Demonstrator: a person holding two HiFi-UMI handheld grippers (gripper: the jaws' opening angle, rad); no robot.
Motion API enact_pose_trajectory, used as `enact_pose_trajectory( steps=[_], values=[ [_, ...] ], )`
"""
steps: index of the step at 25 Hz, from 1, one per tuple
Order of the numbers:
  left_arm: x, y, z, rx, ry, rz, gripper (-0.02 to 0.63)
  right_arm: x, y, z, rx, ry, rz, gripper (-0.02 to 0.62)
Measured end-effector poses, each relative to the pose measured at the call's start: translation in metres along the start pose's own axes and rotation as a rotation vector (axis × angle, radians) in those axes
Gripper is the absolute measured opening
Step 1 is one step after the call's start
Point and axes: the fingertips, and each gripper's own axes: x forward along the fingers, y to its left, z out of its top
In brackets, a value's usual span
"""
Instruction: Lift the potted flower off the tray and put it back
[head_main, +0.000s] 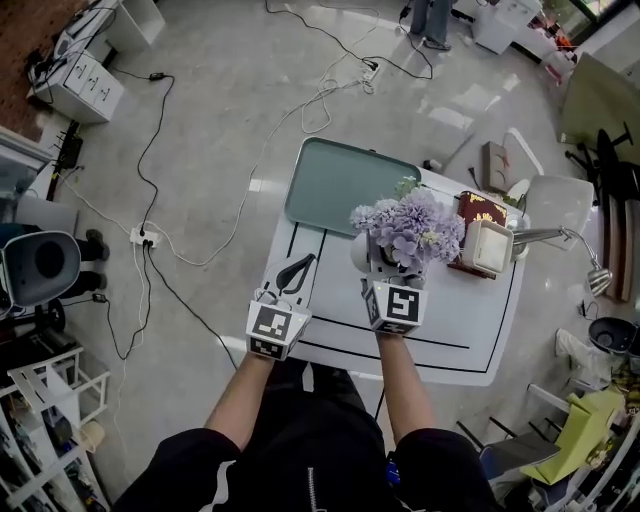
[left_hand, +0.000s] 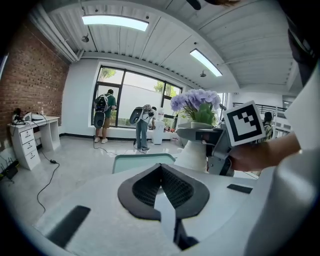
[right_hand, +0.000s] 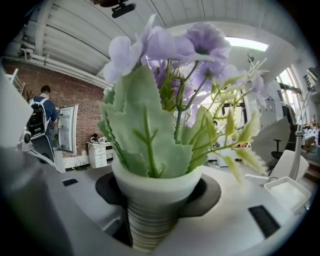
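Note:
A potted flower (head_main: 412, 228) with purple blooms and a white ribbed pot (right_hand: 154, 210) is over the white table (head_main: 470, 330), just off the front right corner of the teal tray (head_main: 340, 185). My right gripper (head_main: 372, 258) is shut on the pot, and its dark pads (right_hand: 209, 196) press on both sides under the rim. I cannot tell whether the pot's base touches the table. My left gripper (head_main: 299, 264) rests low over the table in front of the tray, shut with nothing in it. In the left gripper view the flower (left_hand: 196, 102) and the right gripper (left_hand: 216, 145) are to the right, beyond the tray (left_hand: 142, 161).
A red box (head_main: 481, 211), a white square container (head_main: 490, 247) and a desk lamp (head_main: 572, 240) crowd the table's right side. Cables (head_main: 200, 255) run over the floor on the left. People (left_hand: 141, 125) stand far off by the window.

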Motion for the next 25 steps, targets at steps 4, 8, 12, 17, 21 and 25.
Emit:
enact_pose_trajectory(
  steps=[4,8,12,17,21,25],
  values=[
    [-0.001,0.012,-0.010,-0.020,0.016,0.014,0.005,0.028,0.002,0.000,0.003,-0.008,0.021,0.232],
    [-0.005,0.026,-0.016,-0.035,0.028,0.041,0.005,0.056,0.006,-0.002,0.006,-0.023,0.037,0.232],
    [-0.007,0.035,-0.027,-0.051,0.041,0.051,0.005,0.082,0.007,-0.011,-0.023,-0.014,0.047,0.232],
    [-0.013,0.046,-0.036,-0.053,0.071,0.065,0.005,0.112,0.006,-0.009,-0.029,-0.058,0.041,0.232],
    [-0.014,0.055,-0.046,-0.052,0.080,0.065,0.005,0.135,0.003,-0.009,-0.046,-0.077,0.042,0.232],
    [-0.014,0.064,-0.049,-0.055,0.088,0.078,0.005,0.149,0.001,-0.007,-0.055,-0.090,0.042,0.232]
  ],
)
